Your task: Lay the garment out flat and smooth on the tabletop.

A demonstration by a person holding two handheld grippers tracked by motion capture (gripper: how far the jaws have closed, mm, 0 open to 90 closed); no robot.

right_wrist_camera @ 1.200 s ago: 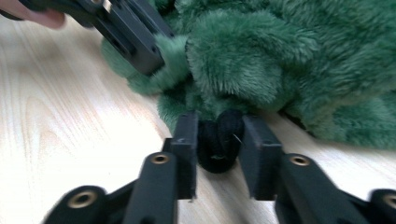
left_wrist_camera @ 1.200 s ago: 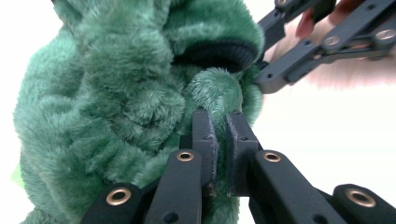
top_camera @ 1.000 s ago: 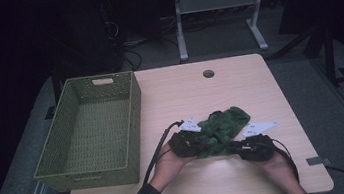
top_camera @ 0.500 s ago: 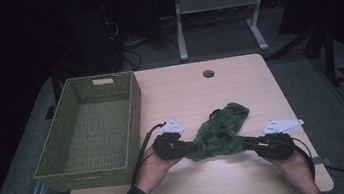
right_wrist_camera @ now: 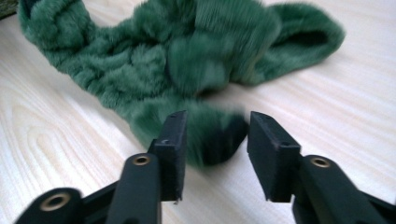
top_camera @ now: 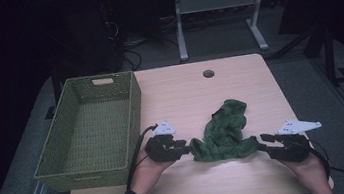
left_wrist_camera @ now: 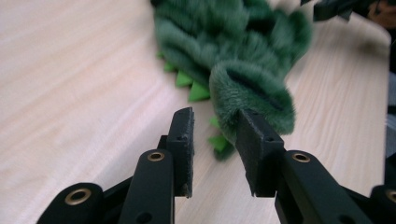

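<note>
A green furry garment [top_camera: 225, 130] with small bright green spikes lies crumpled on the wooden table [top_camera: 184, 90], stretched out sideways near the front. My left gripper [top_camera: 182, 146] sits at its left end. Its jaws have just been opening and stand apart; a rolled furry cuff [left_wrist_camera: 252, 88] rests just beyond the right-hand jaw, unpinched. My right gripper [top_camera: 262, 140] is at the garment's right end. Its jaws have also just been opening, and a blurred end of the green fur [right_wrist_camera: 215, 135] lies loose between them. In the right gripper view, the rest of the garment [right_wrist_camera: 163, 60] spreads out beyond the jaws.
A green woven basket [top_camera: 133, 107], with nothing in it, stands on the table's left side, close to my left hand. A round cable hole [top_camera: 208, 73] sits near the table's far edge. Beyond the table are a dark floor and a metal stand [top_camera: 218, 0].
Both hands moved apart, pulling the bunched garment out sideways. Both grippers then opened and let go of its ends, and the fabric settled on the table.
</note>
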